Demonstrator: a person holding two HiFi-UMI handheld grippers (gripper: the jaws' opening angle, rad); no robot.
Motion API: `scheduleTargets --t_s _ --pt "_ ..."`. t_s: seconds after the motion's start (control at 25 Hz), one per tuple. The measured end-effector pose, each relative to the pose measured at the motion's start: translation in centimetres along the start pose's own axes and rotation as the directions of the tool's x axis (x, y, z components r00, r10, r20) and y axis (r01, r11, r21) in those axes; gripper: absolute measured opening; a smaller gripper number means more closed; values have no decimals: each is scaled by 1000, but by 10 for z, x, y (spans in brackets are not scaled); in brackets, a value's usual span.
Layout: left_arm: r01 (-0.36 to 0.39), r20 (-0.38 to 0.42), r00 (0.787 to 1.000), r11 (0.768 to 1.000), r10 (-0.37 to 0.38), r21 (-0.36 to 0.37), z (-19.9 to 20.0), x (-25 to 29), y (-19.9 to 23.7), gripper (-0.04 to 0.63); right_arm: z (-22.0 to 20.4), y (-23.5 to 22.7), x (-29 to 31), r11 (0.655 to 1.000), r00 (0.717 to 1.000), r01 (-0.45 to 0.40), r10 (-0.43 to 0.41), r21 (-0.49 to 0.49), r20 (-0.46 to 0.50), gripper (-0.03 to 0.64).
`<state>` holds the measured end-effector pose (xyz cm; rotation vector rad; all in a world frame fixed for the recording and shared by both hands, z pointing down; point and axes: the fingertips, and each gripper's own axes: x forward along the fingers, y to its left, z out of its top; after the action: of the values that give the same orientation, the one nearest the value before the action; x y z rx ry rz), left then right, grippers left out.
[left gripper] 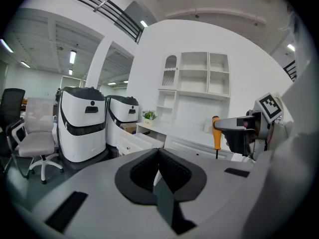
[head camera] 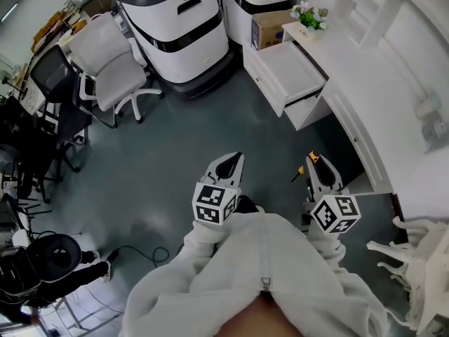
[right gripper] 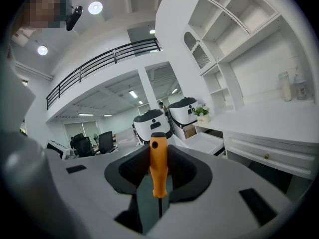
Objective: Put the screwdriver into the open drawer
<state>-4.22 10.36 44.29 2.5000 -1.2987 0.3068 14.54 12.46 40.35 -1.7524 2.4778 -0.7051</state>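
An orange-handled screwdriver [right gripper: 158, 166] stands upright between the jaws of my right gripper [right gripper: 159, 151], which is shut on its handle; the thin shaft hangs below. In the head view the handle [head camera: 313, 158] shows at the right gripper's [head camera: 315, 161] tips, above the grey floor. My left gripper [head camera: 236, 159] is beside it, jaws shut and holding nothing [left gripper: 159, 152]. The open white drawer [head camera: 287, 72] juts from the cabinet ahead, some way beyond both grippers; it also shows in the right gripper view [right gripper: 207, 142]. From the left gripper view the screwdriver [left gripper: 216, 133] is seen at the right.
A long white counter [head camera: 382, 90] with shelves runs along the right, with a potted plant [head camera: 309, 18] on its end and a cardboard box [head camera: 267, 28] behind. Two white-and-black machines [head camera: 175, 27] stand at the back, with a white office chair [head camera: 105, 65] and black chairs [head camera: 52, 76] at left.
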Motion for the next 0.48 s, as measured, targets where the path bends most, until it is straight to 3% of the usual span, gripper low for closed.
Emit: scheduleTargets --t_s 0.48 --pt "19 -39 999 1000 -18 19 -15 -3 -6 17 -21 1 -6 999 1000 13 -12 37 -24 127"
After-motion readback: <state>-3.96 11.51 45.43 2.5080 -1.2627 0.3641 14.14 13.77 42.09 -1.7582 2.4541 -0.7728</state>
